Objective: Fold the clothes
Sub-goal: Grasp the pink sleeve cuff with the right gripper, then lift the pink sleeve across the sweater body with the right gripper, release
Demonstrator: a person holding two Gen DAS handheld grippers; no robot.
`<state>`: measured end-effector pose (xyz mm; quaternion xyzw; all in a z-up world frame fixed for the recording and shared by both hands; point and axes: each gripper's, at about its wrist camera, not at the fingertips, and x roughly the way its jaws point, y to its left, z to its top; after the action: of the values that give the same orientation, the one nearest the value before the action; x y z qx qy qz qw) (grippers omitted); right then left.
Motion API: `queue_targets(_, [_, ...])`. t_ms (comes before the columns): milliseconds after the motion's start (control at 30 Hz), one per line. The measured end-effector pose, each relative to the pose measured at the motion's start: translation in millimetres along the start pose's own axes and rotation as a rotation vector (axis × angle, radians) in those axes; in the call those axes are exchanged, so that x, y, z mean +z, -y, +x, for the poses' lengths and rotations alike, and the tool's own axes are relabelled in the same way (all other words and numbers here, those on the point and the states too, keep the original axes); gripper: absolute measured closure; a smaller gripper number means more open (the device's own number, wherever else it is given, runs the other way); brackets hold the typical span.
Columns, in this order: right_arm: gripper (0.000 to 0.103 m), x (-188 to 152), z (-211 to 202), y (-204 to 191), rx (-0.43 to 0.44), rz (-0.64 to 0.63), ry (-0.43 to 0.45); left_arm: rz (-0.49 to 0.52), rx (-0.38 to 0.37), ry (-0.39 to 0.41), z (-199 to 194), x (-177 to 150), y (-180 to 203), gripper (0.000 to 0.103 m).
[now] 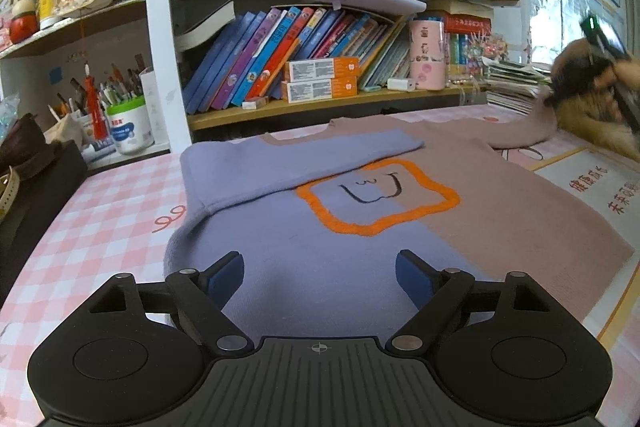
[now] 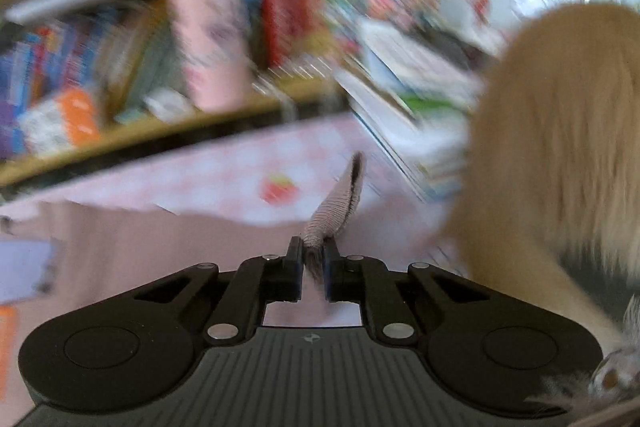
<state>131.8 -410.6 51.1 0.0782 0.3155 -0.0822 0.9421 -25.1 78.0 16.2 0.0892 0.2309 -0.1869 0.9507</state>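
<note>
Knit: lilac and dusty-pink sweater (image 1: 360, 227) lies flat on my bench (image 1: 100, 219), chest up, with an orange square at its middle.
Landmark: I place everything from that orange square (image 1: 376, 199).
Lilac sleeve: already folded across the chest, lying just behind the square (image 1: 304, 163).
Pink sleeve: stretched out to the right of the square, its long axis running away from the body toward my right tongs (image 2: 312, 263); the cuff (image 2: 336, 211) is its far end.
Right tongs: clenched on the ribbed cuff, which stands up between the pads; the view is smeared.
Left tongs: released, nothing between them (image 1: 320, 279), hovering over the lilac hem, nearer than the square.
Nearer hand: the right, I judge; it already has the sleeve.
Next move: I reckon the cuff must travel left, back toward the square.
Risk: fur-trimmed sleeve (image 2: 552, 147) crowds the right.
</note>
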Motion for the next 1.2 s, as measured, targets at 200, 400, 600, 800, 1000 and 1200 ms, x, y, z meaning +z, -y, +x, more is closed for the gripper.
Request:
queue_targets(200, [0.094, 40, -57, -80, 0.201, -0.112, 0.121, 0.031, 0.004, 0.009, -1, -1, 5, 0.015])
queue_targets(400, [0.094, 52, -81, -168, 0.404, -0.194, 0.172, 0.045, 0.011, 0.010, -2, -1, 6, 0.015])
queue_targets(600, [0.094, 49, -70, -248, 0.546, -0.260, 0.147, 0.064, 0.014, 0.013, -3, -1, 9, 0.014])
queue_targets(800, [0.094, 34, -54, -297, 0.625, -0.299, 0.083, 0.063, -0.005, 0.020, -3, -1, 9, 0.014])
queue_targets(1000, [0.094, 19, -33, -328, 0.674, -0.301, 0.018, 0.058, -0.024, 0.020, -3, -1, 7, 0.014])
queue_targets(1200, [0.094, 4, -13, -349, 0.672, -0.328, -0.035, 0.058, -0.030, 0.019, -3, -1, 7, 0.014])
